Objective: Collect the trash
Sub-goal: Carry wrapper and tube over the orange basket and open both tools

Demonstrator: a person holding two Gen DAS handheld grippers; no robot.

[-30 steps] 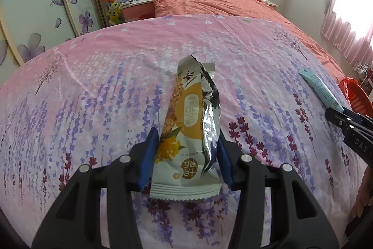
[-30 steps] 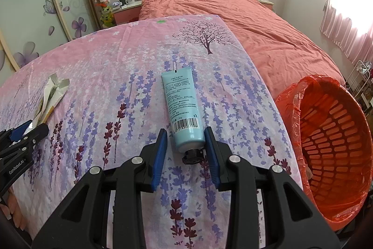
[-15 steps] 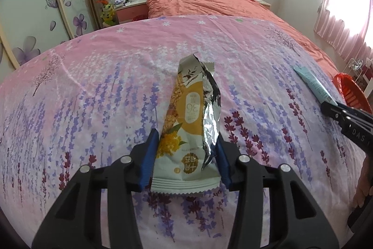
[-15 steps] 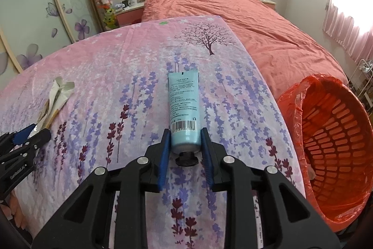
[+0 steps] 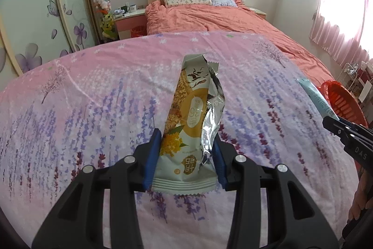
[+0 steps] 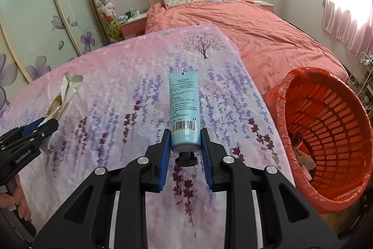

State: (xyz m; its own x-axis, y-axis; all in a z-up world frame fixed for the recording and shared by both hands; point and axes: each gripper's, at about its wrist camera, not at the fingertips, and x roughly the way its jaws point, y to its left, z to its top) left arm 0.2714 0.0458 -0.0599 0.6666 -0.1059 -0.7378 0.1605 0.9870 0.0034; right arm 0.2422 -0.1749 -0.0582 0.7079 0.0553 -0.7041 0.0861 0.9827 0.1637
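The left gripper (image 5: pixel 186 155) has its blue pads pressed against both sides of an opened snack wrapper (image 5: pixel 194 123), and the right gripper (image 6: pixel 185 151) is clamped likewise on a pale blue cream tube (image 6: pixel 184 109), just above its black cap (image 6: pixel 185 159). Both pieces sit over the lavender-print bedspread (image 6: pixel 116 76); whether they are raised clear of it I cannot tell.

The wrapper is thin, crumpled foil held only near its sealed end, so it could buckle and slide out if swung quickly. The tube is smooth and tapered, and may squirt forward under a hard squeeze.

Each piece runs lengthwise straight ahead along its gripper: the wrapper's torn mouth and the tube's crimped end point toward the headboard. The red-lined basket (image 6: pixel 349 90) stands off the bed's right side.
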